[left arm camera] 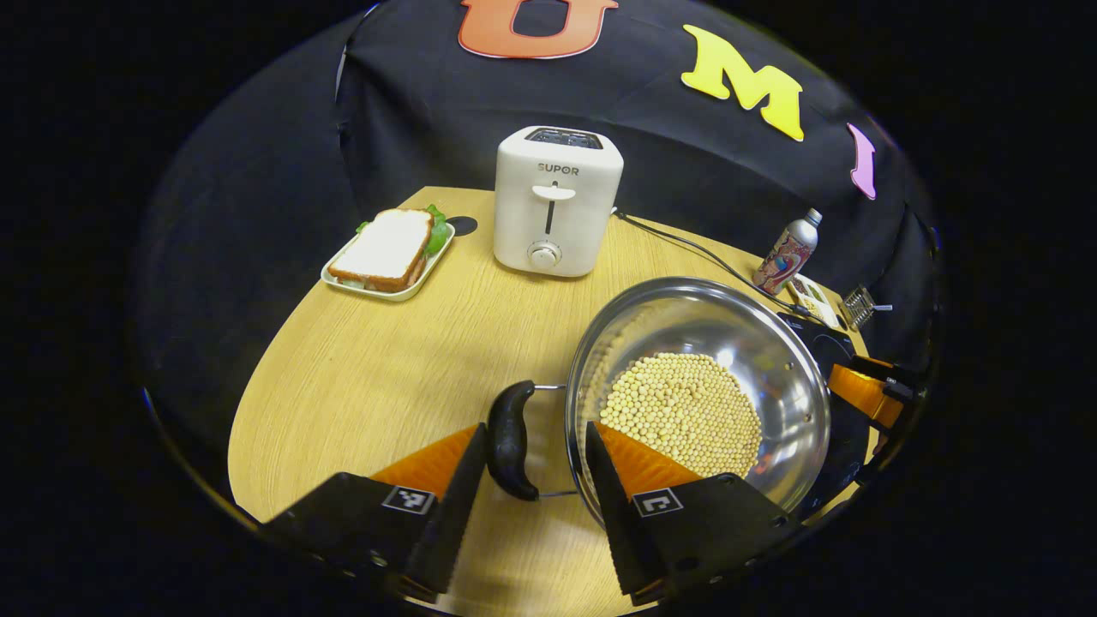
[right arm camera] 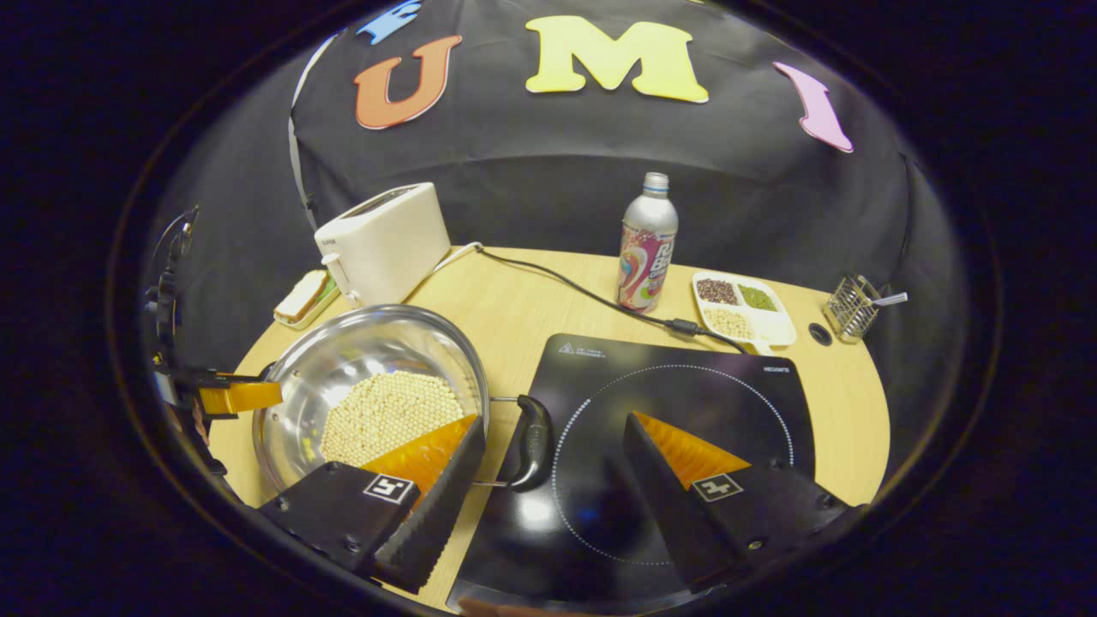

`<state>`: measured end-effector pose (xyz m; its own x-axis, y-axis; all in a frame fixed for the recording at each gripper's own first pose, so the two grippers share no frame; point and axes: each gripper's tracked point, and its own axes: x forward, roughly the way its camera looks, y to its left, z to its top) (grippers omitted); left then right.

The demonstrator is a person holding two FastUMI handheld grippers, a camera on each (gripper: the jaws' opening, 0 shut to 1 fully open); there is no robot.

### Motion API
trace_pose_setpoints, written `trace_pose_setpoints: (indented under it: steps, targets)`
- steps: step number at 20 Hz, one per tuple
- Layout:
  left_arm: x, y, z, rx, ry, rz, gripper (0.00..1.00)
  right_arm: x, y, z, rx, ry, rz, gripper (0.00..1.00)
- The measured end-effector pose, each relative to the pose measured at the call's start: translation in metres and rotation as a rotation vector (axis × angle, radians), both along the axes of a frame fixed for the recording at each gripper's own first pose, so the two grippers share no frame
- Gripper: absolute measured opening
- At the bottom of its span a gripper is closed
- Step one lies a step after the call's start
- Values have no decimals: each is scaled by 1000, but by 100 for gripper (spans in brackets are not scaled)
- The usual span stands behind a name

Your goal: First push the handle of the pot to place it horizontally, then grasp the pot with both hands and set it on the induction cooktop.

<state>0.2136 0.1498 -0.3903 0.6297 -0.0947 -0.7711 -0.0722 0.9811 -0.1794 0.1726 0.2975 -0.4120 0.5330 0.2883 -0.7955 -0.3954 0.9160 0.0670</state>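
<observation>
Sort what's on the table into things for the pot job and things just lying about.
For the job: pot, its handles, cooktop, left gripper, right gripper.
Lying about: toaster, sandwich tray, bottle, bean dish, wire basket.

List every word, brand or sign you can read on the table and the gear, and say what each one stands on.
"SUPOR": front of the white toaster, above its lever.
Bottle: printed wrap, too warped to read.
Induction cooktop: small print and a warning triangle near its far corners, too small to read.
Left gripper and right gripper: square coded markers, no words.
</observation>
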Motion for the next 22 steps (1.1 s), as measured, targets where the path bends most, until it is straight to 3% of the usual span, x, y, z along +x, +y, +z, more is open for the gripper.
trace_pose_setpoints:
  steps: [2, 5, 6, 7, 9, 10, 11, 15, 18, 19, 20, 21, 22]
  targets:
    - [2, -1, 4, -18, 8, 6, 62, -3, 8, -9, -4, 37, 16, 96]
    - [5, -1, -2, -16, 19, -13, 61, -21, 17, -24, -20, 142, 41, 93]
    - [6, -1, 0, -12, 17, -19, 72, -13, 22, -25, -7, 120, 46, 90]
    - [7, 0, -1, -15, 19, -22, 61, -15, 20, -31, -27, 131, 48, 80]
    - [7, -1, 0, -21, 24, -27, 60, -14, 20, -31, -57, 118, 38, 72]
    - [8, -1, -1, -21, 25, -32, 60, -13, 17, -31, -78, 127, 41, 76]
    - [8, 0, 0, -18, 29, -32, 60, -13, 19, -31, -84, 122, 53, 67]
    - [12, 0, 1, 24, 25, -46, 58, -10, 20, -31, -70, 112, 46, 65]
    - [13, -1, 1, 44, 32, -48, 58, -10, 18, -30, -68, 112, 40, 59]
    - [12, -2, 1, 51, 36, -49, 48, -11, 18, -30, -68, 115, 34, 58]
    - [14, -2, 2, 53, 35, -48, 58, -12, 18, -29, -70, 119, 26, 59]
    - [17, -4, 1, 52, 36, -45, 58, -13, 16, -29, -69, 123, 18, 55]
    - [11, -5, 5, 56, 36, -51, 44, -16, 15, -27, -59, 130, 3, 57]
